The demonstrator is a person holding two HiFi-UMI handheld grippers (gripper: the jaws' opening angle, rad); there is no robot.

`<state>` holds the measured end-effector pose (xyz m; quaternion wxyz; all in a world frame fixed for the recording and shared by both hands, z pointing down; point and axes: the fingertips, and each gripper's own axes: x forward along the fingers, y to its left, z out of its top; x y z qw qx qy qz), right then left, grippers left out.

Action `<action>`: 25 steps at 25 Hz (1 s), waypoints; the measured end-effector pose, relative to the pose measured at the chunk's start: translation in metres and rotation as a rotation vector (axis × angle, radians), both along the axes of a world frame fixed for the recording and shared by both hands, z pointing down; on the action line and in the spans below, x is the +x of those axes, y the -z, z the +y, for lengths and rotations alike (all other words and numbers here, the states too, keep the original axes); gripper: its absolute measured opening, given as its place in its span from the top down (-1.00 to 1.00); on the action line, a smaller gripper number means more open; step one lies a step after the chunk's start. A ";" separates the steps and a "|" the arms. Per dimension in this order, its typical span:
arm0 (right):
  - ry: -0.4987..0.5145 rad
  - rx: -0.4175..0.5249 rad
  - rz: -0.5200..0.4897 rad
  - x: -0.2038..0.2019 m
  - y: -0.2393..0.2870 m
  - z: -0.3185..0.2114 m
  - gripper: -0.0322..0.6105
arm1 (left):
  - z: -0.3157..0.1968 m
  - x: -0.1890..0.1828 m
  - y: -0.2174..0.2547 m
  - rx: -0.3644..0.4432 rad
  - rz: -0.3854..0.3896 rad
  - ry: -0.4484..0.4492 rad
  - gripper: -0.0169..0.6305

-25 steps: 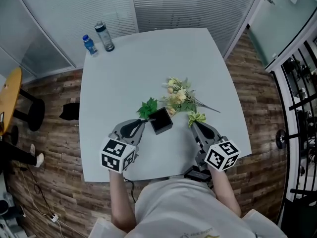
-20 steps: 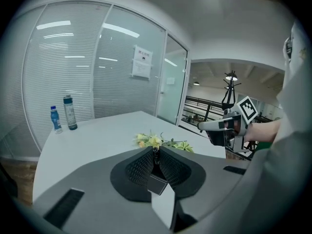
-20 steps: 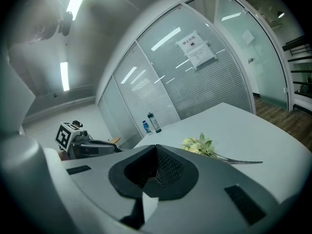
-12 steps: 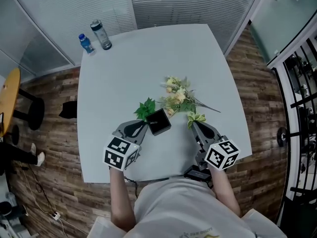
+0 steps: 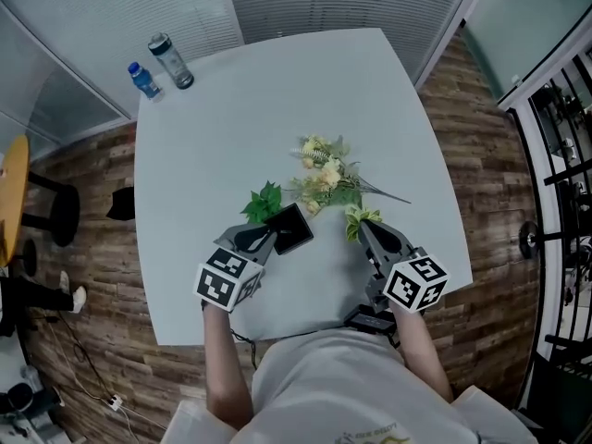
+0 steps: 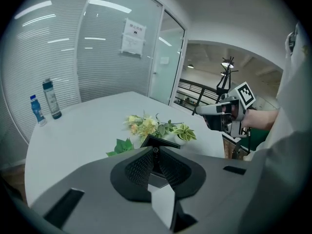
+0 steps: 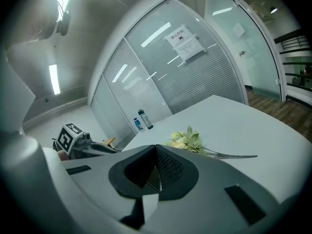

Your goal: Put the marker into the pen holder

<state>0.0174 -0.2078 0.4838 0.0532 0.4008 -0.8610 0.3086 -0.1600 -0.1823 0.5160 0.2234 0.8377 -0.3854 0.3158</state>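
The black square pen holder [image 5: 293, 229] sits tilted on the white table [image 5: 231, 137], just in front of the artificial flowers. My left gripper [image 5: 270, 236] reaches it from the near left, and its jaws pinch the holder's near wall. In the left gripper view the holder's rim [image 6: 163, 141] shows right past the shut jaw tips [image 6: 155, 150]. My right gripper [image 5: 363, 226] hovers to the holder's right, beside a green-and-white leaf sprig [image 5: 359, 218]. Its jaws [image 7: 156, 147] meet with nothing visible between them. No marker shows in any view.
A bunch of artificial flowers [image 5: 324, 178] lies across the table's middle, its stems pointing right, with a green leaf cluster [image 5: 263, 202] left of the holder. Two bottles [image 5: 169, 60] stand at the far left corner. The table's near edge runs just behind both grippers.
The pen holder has turned and tilted a little at the left gripper's tip. The head view has drifted, so the table sits further left. The right gripper keeps its place.
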 end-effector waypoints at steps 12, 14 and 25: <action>-0.009 -0.052 -0.001 0.002 -0.025 -0.018 0.85 | -0.007 0.013 -0.029 -0.124 -0.045 -0.104 0.81; -0.009 -0.060 0.000 0.001 -0.029 -0.020 0.85 | -0.007 0.014 -0.034 -0.149 -0.054 -0.123 0.81; -0.041 -0.088 0.002 0.012 -0.042 -0.030 0.85 | -0.021 0.025 -0.040 -0.201 -0.084 -0.184 0.81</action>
